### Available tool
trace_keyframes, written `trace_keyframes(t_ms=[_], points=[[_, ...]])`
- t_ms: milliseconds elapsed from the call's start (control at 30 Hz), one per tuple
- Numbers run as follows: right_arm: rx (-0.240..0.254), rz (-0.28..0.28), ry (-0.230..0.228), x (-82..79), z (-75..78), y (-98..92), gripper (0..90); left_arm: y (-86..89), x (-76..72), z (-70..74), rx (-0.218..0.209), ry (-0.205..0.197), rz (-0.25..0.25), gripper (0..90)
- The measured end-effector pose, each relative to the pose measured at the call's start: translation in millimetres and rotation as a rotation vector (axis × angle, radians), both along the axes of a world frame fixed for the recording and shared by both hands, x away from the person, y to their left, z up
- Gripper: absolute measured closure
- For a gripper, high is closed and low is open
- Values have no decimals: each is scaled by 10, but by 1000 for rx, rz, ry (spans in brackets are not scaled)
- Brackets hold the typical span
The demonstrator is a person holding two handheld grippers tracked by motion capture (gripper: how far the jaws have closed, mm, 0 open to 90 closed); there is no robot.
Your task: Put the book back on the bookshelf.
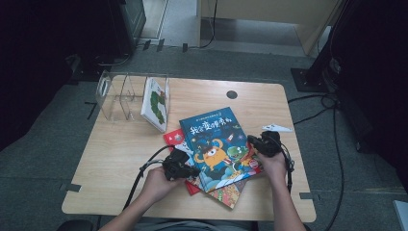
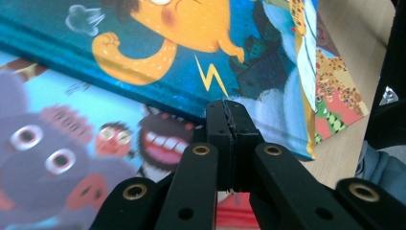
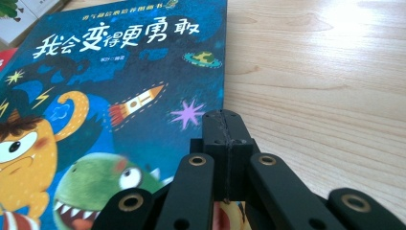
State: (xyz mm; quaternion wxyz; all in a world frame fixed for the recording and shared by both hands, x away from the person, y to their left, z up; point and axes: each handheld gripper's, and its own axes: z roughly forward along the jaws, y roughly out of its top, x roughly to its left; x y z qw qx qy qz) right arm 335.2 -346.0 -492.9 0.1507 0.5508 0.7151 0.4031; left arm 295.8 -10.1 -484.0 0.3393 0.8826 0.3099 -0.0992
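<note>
The wooden table [image 1: 120, 159] carries everything, and at its far left corner stands a clear acrylic book rack [image 1: 115, 96], with one white picture book [image 1: 155, 103] already leaning upright in its right compartment. I think this rack is the place where the books must go. Nearer to the person lies a small pile of picture books. The blue monster book [image 1: 216, 144] is on top, and under it are a red book [image 1: 174, 137] and one with leopard pattern [image 1: 230, 192] (only their edges come out).

The blue monster book lies flat in the middle of the table, between the two grippers. The left gripper [image 1: 192, 172] has its jaws pressed together with nothing between them, and its tip stands against the lower left edge of the blue cover, probably to push or to lift this edge. The right gripper [image 1: 252, 141] is also clenched and empty, resting at the right edge, perhaps to stop the book from sliding away.
</note>
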Motion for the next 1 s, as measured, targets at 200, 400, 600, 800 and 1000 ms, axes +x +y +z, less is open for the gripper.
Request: trace_keyframes(t_ms=[200, 400, 600, 800, 1000], points=[[3, -12, -15, -92, 29, -42, 900, -125, -4, -2, 0, -9, -28, 900], [-7, -19, -25, -210, 25, -90, 900, -222, 13, 13, 10, -16, -63, 892], [-19, -25, -25, -356, -5, -155, 900, -35, 229, 131, 21, -30, -3, 875], [-38, -30, -18, -498, -18, -205, 900, 263, 500, 254, 8, -39, 90, 852], [-38, -46, -21, -649, -31, -255, 900, 427, 686, 301, 19, -43, 135, 833]])
